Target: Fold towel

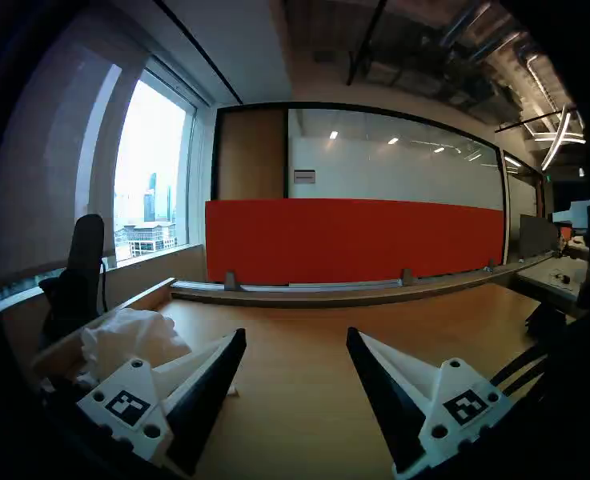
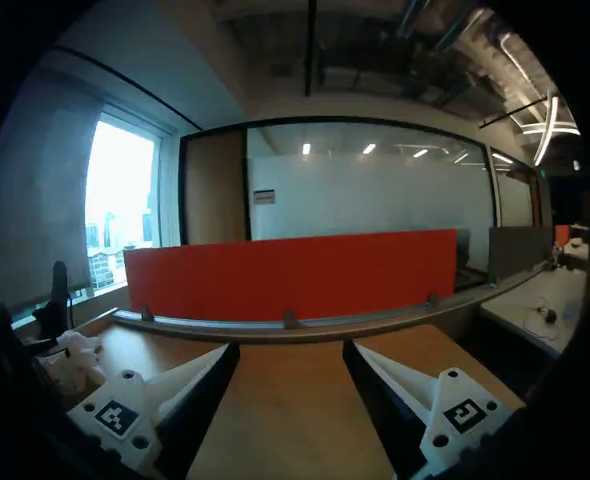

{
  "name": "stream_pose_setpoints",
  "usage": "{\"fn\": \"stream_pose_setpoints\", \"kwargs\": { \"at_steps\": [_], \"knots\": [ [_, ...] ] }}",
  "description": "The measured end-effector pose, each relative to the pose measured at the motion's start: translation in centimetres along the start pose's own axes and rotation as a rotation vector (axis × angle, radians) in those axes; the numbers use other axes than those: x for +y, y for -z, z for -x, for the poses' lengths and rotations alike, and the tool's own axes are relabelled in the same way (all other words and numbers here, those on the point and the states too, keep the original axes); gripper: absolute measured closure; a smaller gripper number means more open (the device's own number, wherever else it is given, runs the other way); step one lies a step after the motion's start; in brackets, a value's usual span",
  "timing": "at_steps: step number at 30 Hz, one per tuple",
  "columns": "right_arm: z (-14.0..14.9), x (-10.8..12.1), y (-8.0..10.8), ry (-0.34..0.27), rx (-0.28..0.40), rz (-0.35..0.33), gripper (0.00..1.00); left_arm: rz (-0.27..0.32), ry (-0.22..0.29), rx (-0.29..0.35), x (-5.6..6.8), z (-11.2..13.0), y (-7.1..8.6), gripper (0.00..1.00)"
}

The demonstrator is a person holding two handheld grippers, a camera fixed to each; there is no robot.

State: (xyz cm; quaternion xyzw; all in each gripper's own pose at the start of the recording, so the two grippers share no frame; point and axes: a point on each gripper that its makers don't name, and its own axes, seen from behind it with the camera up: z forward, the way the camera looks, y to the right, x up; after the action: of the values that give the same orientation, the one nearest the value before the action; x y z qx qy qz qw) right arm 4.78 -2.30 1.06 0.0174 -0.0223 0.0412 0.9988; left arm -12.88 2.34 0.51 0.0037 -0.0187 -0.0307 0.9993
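A crumpled white towel (image 1: 128, 338) lies in a heap at the left end of the wooden desk (image 1: 311, 344), just beyond my left gripper's left finger. My left gripper (image 1: 295, 340) is open with nothing between its fingers, low over the desk. In the right gripper view the same white towel (image 2: 74, 358) sits far off at the left edge of the desk (image 2: 295, 408). My right gripper (image 2: 290, 352) is open and holds nothing, hovering over bare wood.
A red divider panel (image 1: 351, 240) runs along the desk's back edge on a grey rail. A black chair back (image 1: 78, 272) stands by the window at the left. Another desk (image 2: 535, 308) with cables lies to the right.
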Motion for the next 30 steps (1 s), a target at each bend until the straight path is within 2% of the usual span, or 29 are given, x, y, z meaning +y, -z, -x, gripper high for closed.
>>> {"fn": "stream_pose_setpoints", "kwargs": {
  "at_steps": [12, 20, 30],
  "knots": [
    [2.8, -0.3, -0.1, -0.003, 0.011, 0.014, 0.01, 0.010, 0.020, 0.024, -1.1, 4.6, -0.1, 0.07],
    [4.2, -0.9, -0.3, 0.010, 0.010, 0.009, 0.01, 0.017, 0.020, 0.051, -1.0, 6.0, -0.2, 0.07],
    [4.7, -0.5, -0.3, 0.019, 0.006, 0.021, 0.01, 0.008, 0.027, 0.066, -1.4, 7.2, -0.4, 0.07]
  ]
}}
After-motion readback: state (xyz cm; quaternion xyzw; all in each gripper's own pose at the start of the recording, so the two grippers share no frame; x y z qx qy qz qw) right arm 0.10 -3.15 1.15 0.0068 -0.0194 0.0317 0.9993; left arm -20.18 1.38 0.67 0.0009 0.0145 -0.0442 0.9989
